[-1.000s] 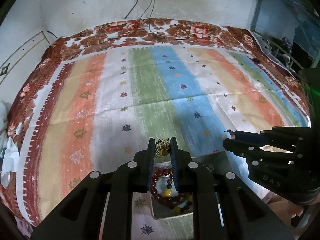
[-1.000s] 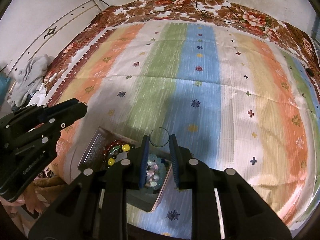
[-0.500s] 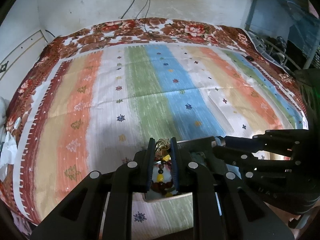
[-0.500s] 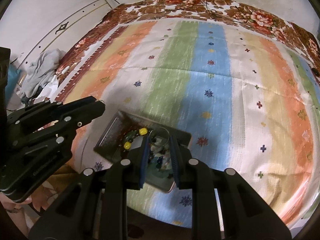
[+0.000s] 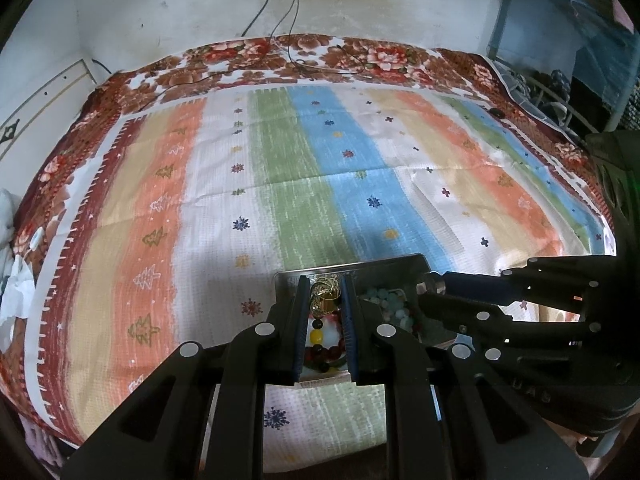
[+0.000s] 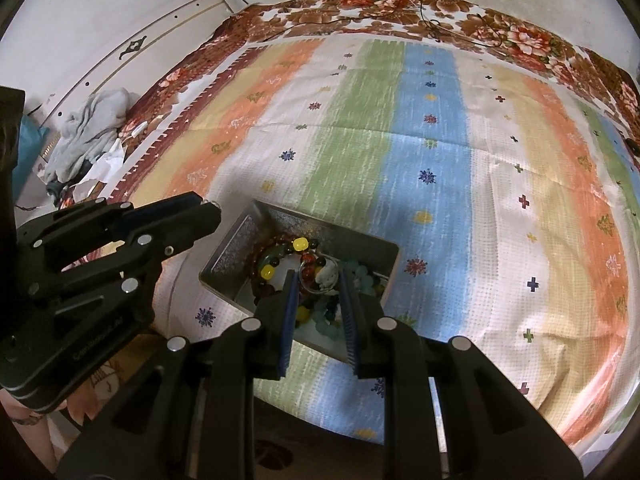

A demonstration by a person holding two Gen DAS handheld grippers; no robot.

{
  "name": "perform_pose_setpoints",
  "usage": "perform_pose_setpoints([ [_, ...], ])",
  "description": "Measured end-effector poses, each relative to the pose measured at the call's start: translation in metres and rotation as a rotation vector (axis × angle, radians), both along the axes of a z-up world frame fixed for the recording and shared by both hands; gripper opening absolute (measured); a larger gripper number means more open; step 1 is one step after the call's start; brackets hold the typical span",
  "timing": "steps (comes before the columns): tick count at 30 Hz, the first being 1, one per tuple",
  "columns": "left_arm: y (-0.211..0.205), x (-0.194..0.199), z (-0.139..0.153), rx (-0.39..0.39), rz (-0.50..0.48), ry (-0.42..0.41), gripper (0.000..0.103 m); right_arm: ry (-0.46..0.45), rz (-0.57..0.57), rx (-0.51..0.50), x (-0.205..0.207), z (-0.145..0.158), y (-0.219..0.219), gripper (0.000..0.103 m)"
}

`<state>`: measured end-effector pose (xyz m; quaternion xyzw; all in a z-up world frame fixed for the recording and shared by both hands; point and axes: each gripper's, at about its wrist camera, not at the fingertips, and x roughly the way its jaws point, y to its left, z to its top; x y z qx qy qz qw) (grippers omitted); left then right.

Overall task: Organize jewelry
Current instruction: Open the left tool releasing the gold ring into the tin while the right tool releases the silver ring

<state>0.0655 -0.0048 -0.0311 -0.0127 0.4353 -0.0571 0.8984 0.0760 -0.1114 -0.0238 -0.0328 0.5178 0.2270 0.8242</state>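
A shallow metal tray point(image 6: 236, 236) lies on the striped cloth and holds beaded bracelets point(image 6: 276, 264) in red, yellow, dark and pale green. My left gripper point(image 5: 325, 292) is shut on a tangled gold chain point(image 5: 322, 296) and holds it over the tray's far rim point(image 5: 348, 269). My right gripper point(image 6: 318, 284) is shut on a thin wire ring point(image 6: 316, 280) just above the beads. The right gripper also shows at the right of the left wrist view point(image 5: 432, 288), and the left gripper at the left of the right wrist view point(image 6: 208, 212).
The striped cloth point(image 5: 304, 184) covers a bed with a floral border point(image 5: 360, 56). Cables point(image 5: 288, 20) hang down the wall at the back. A pile of grey clothes point(image 6: 92, 128) lies off the bed's left edge.
Both grippers have moved in over the tray with their pieces still held. The tray now sits under both sets of fingertips, and the right gripper is lower over the beads.
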Motion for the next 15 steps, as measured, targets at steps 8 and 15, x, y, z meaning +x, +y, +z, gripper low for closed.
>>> perform_pose_setpoints([
  [8,0.003,0.000,-0.001,-0.001,0.016,0.002,0.031,-0.007,-0.007,-0.031,0.002,-0.002,-0.001,0.047],
  [15,0.008,0.003,0.001,-0.009,0.035,0.006,0.033,-0.024,-0.040,-0.050,0.008,-0.001,-0.012,0.057],
])
